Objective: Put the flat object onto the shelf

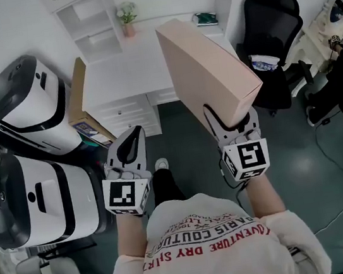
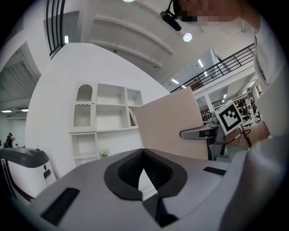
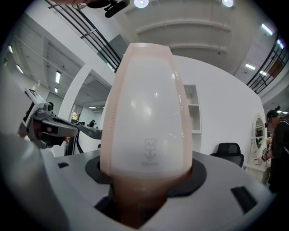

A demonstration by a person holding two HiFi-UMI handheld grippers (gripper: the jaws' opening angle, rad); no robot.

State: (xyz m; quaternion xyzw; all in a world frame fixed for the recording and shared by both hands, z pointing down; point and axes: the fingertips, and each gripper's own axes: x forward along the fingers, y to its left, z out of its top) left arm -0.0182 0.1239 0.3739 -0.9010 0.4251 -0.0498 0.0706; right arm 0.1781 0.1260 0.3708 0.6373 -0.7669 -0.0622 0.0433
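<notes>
**Flat pink box [image 1: 205, 64] clamped in right claw [image 1: 230, 117]**

The white shelf unit [image 1: 93, 20] and its tabletop [image 1: 118, 77] stand ahead of both claws. The flat pink box stands on edge. The right claw pinches its near end, and the box reaches forward from that claw toward the shelf unit. The left claw [image 1: 132, 138] is alongside, apart from the box, pressed together with nothing in it.

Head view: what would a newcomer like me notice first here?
The flat pale pink box stands out most, held on edge in the right gripper near the picture's middle. Ahead stands a white shelf unit with a small potted plant; the left gripper, lower left, is shut and empty.
</notes>
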